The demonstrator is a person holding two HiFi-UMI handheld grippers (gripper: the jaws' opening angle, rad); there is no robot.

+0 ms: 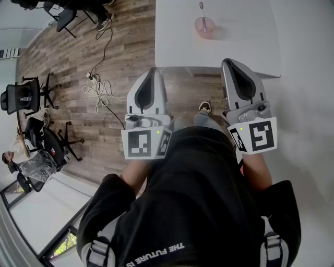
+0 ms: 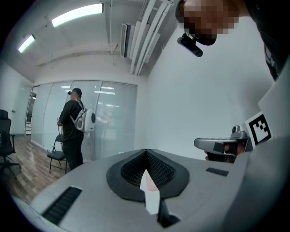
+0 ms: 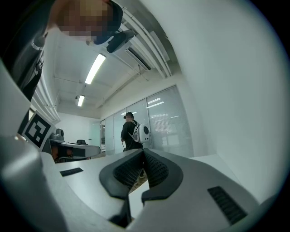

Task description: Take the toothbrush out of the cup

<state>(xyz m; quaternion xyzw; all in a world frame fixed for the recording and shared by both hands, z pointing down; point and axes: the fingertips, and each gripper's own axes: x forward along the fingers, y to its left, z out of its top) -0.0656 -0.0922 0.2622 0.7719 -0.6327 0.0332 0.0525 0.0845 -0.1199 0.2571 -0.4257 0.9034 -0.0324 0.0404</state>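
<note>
A translucent pink cup stands on the white table at the far side, with a thin toothbrush upright in it. Both grippers are held close to my body, short of the table's near edge and well apart from the cup. My left gripper is shut and holds nothing; it hangs over the wood floor. My right gripper is shut and empty too, its tip at the table's near edge. In the left gripper view the jaws meet, and in the right gripper view they meet too.
Wood floor lies left of the table, with a power strip and cables. Black office chairs stand at the far left. A person with a white backpack stands by glass walls. My shoe shows below the table edge.
</note>
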